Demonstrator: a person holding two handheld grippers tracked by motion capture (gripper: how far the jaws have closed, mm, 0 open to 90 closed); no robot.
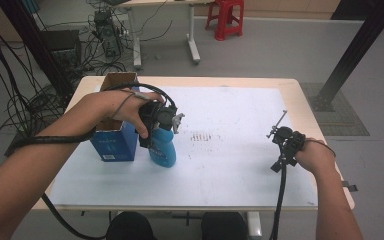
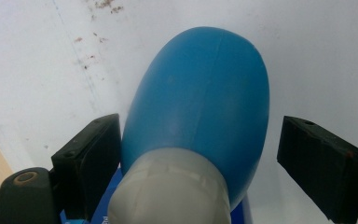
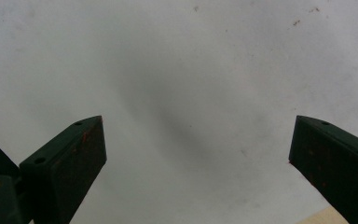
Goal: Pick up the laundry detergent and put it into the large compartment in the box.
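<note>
light: soft, even, from overhead; the white mat (image 1: 240,145) reads bright
shadows: faint, a diffuse grey smear on the mat in the right gripper view
glare: none
focus: blue bottle (image 2: 200,102) soft close up; high view slightly grainy

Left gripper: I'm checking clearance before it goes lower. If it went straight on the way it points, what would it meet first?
The blue bottle: it already stands between the left gripper's open jaws, its white cap nearest the camera.
</note>
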